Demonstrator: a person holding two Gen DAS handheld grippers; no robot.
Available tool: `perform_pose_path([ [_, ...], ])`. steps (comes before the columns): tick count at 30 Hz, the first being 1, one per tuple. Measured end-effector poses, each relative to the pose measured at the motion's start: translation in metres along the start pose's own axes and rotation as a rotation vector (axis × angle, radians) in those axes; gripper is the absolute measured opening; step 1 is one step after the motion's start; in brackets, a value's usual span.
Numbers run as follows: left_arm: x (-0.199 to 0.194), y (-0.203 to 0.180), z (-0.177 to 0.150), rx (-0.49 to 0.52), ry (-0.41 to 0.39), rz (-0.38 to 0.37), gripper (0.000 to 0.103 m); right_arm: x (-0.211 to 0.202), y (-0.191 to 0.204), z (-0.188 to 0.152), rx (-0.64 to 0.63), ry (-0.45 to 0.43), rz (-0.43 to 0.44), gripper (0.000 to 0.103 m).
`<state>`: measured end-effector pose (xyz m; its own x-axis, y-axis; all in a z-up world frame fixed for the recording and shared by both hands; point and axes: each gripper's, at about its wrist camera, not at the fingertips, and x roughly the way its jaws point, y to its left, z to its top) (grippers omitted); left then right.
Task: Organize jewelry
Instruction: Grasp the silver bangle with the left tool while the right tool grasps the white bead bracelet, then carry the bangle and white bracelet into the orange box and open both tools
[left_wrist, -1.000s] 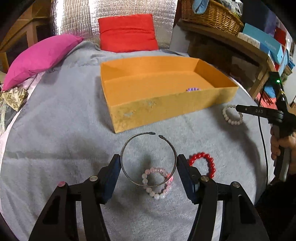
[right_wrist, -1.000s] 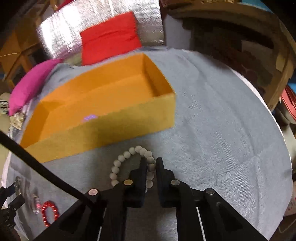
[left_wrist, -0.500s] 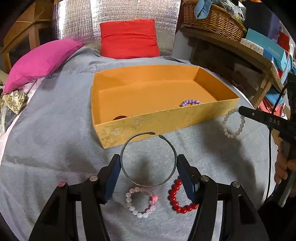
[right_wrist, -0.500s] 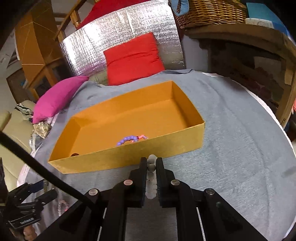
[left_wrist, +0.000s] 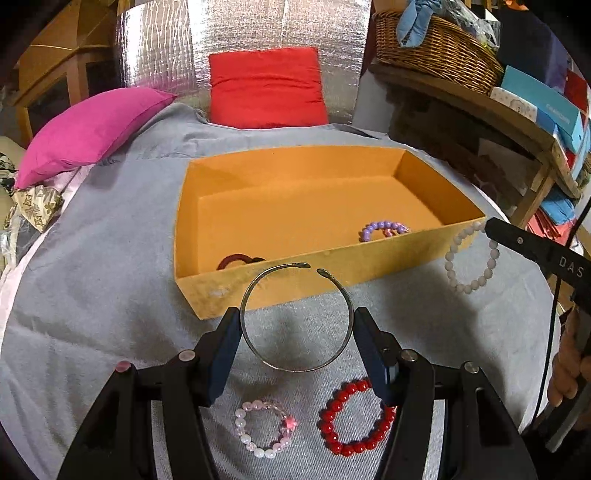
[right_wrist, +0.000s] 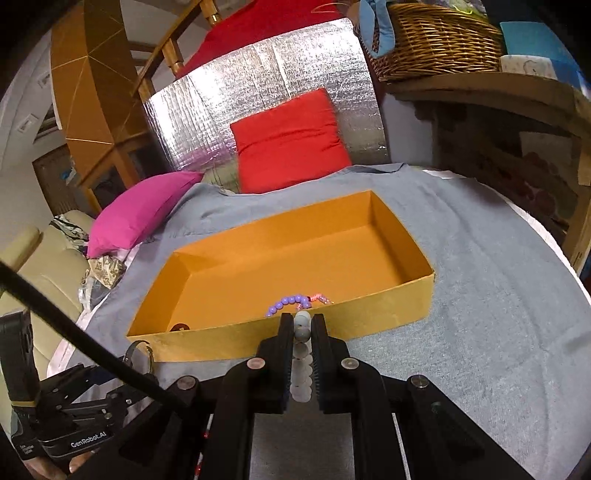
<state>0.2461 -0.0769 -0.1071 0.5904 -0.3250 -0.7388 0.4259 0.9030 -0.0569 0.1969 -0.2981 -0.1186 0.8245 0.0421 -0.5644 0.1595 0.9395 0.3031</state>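
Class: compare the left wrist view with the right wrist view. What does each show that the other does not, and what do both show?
Only the left wrist view shows the red bead bracelet and pink bead bracelet lying on the grey cloth.

Only the right wrist view shows the right gripper from behind, shut on the white bead bracelet.

Both show the orange box, the purple bracelet inside it, and the left gripper holding the metal bangle.

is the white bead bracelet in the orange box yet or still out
Out. The white bead bracelet hangs pinched in the right gripper, outside the orange box's near wall.
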Motion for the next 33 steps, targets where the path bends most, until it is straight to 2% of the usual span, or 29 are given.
perform_pose_path([
  [15, 0.003, -0.014, 0.007, 0.033, -0.029, 0.058, 0.063, 0.006, 0.002, 0.005, 0.016, -0.001, 0.015, 0.011],
  [21, 0.000, -0.022, 0.017, 0.052, -0.053, 0.053, 0.063, 0.006, -0.003, 0.016, 0.042, -0.045, 0.021, 0.011],
  [29, -0.006, -0.022, 0.050, 0.009, -0.120, 0.024, 0.063, 0.007, -0.019, 0.036, 0.126, -0.122, 0.020, 0.011],
  [33, 0.001, -0.023, 0.068, 0.008, -0.133, 0.044, 0.063, 0.012, -0.030, 0.043, 0.176, -0.132, 0.029, 0.011],
])
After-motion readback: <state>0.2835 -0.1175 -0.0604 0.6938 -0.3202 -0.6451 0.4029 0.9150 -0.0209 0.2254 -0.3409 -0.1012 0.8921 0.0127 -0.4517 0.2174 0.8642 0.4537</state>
